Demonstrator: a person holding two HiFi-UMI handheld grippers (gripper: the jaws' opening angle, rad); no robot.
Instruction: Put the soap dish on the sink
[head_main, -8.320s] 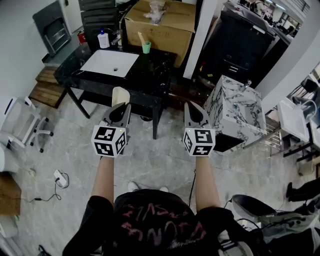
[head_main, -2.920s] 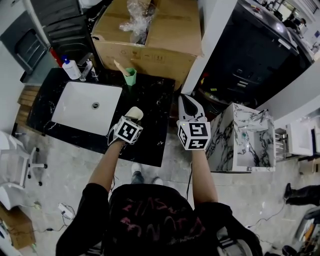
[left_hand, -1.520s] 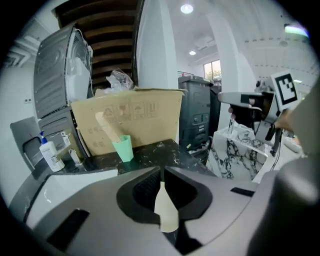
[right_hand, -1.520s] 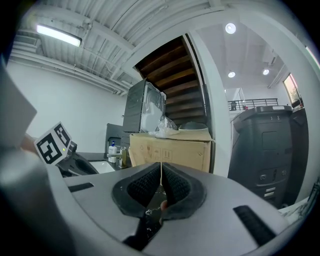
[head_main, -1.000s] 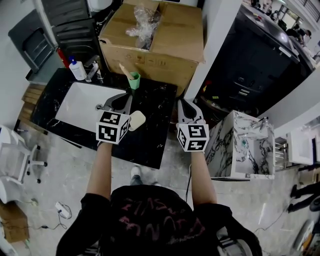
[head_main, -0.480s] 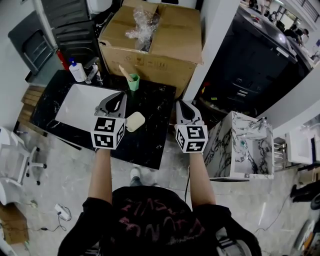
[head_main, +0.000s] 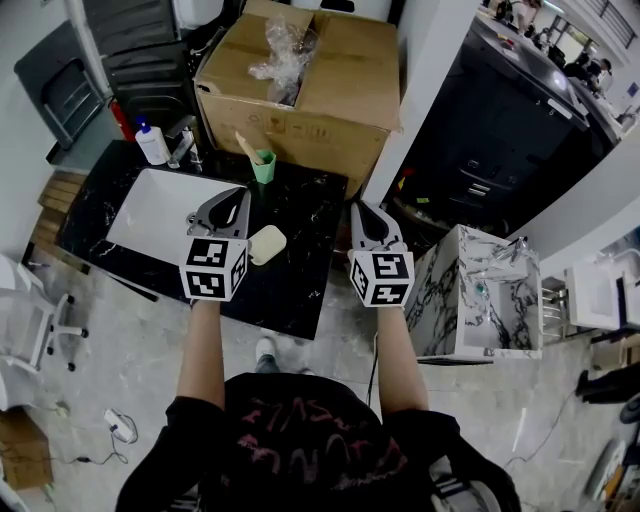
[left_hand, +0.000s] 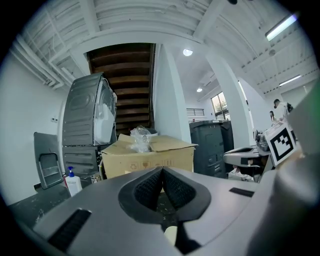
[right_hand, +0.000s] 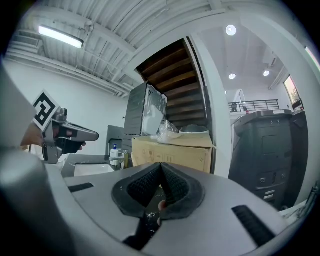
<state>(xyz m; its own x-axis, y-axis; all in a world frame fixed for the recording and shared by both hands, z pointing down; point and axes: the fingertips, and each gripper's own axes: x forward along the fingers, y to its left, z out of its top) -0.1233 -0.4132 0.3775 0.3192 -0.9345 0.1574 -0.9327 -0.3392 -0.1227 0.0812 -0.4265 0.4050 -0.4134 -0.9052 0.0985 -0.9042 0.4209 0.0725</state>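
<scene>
The cream soap dish (head_main: 266, 244) lies on the black marble counter (head_main: 300, 275), just right of the white sink basin (head_main: 160, 212). My left gripper (head_main: 236, 196) hovers over the counter between basin and dish, shut and empty, its side close to the dish. In the left gripper view the jaws (left_hand: 161, 170) meet, and a sliver of the soap dish (left_hand: 171, 234) shows below them. My right gripper (head_main: 360, 212) is shut and empty above the counter's right edge; in the right gripper view its pads (right_hand: 160, 166) meet.
A green cup (head_main: 263, 166) with a toothbrush, a faucet (head_main: 186, 140) and a pump bottle (head_main: 152, 146) stand at the counter's back. Behind is a large cardboard box (head_main: 300, 70). A marble-patterned cabinet (head_main: 480, 290) stands right, a white chair (head_main: 25, 310) left.
Earlier the left gripper carried the soap dish to the counter. It let go about a second ago; the dish now lies still and the gripper has drawn back a little.
</scene>
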